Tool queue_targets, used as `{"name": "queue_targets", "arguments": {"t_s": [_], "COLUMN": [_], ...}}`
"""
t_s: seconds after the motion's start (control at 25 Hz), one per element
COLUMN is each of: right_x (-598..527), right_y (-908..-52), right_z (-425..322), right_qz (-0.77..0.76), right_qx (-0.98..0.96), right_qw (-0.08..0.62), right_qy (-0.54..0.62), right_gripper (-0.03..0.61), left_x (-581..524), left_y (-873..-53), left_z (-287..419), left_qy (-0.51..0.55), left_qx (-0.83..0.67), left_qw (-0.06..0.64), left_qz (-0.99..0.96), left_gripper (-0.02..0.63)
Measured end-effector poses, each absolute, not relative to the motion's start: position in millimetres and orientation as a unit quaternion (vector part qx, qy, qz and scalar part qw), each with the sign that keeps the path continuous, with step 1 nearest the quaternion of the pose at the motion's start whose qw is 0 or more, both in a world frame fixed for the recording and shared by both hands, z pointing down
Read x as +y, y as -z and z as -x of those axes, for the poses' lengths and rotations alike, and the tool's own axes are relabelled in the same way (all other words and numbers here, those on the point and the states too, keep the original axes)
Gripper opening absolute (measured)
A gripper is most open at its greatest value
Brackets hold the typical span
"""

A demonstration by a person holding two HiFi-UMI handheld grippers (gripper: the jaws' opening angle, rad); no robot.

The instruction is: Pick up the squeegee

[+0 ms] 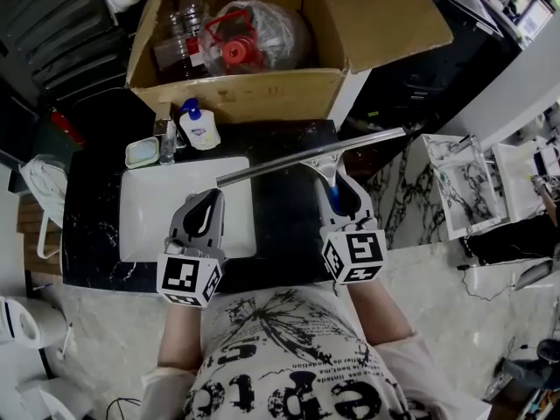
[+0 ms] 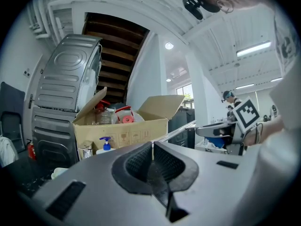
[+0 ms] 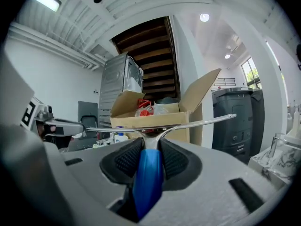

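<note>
The squeegee [image 1: 306,157] has a long metal blade and a blue handle [image 3: 148,175]. My right gripper [image 1: 337,191] is shut on the blue handle and holds the squeegee off the black counter, with the blade [image 3: 160,125] running crosswise ahead of the jaws. In the head view the blade stretches from above the white sink [image 1: 144,208] out to the right. My left gripper [image 1: 206,206] hovers over the sink's front right part, jaws together with nothing between them; its pads [image 2: 141,164] touch in the left gripper view.
An open cardboard box [image 1: 236,86] with bottles stands at the back of the black counter [image 1: 284,217]. A soap pump bottle [image 1: 199,128] and a soap dish [image 1: 141,151] sit behind the sink. A marble-patterned surface [image 1: 459,186] lies to the right, and a grey bin [image 3: 233,126] behind.
</note>
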State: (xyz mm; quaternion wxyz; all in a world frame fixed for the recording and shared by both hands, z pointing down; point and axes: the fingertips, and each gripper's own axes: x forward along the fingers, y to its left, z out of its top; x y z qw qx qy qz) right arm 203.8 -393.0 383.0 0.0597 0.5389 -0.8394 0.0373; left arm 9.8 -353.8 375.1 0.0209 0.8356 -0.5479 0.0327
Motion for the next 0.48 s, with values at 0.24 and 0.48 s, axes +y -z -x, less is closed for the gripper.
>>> {"name": "queue_targets", "arguments": {"t_s": [0.24,0.48], "right_x": [-393.0,-391.3], "right_y": [-384.6,-380.7], "right_z": [-210.0,-210.3], "right_qz": [-0.542,-0.544], "right_qx": [-0.837,-0.836], "right_qw": [0.062,0.058], "right_qy": [-0.039,-0.025], "right_gripper": [0.112,0.112], "left_x": [-353.1,-353.8], "left_y": [-375.0,-373.3], "left_z": [-12.2,-12.8], "left_qy": [-0.034,-0.028], "left_qx": [-0.550,-0.551], "left_qw": [0.023,0.020], "left_qz": [-0.834,-0.834], "left_gripper": [0.012,0.012]}}
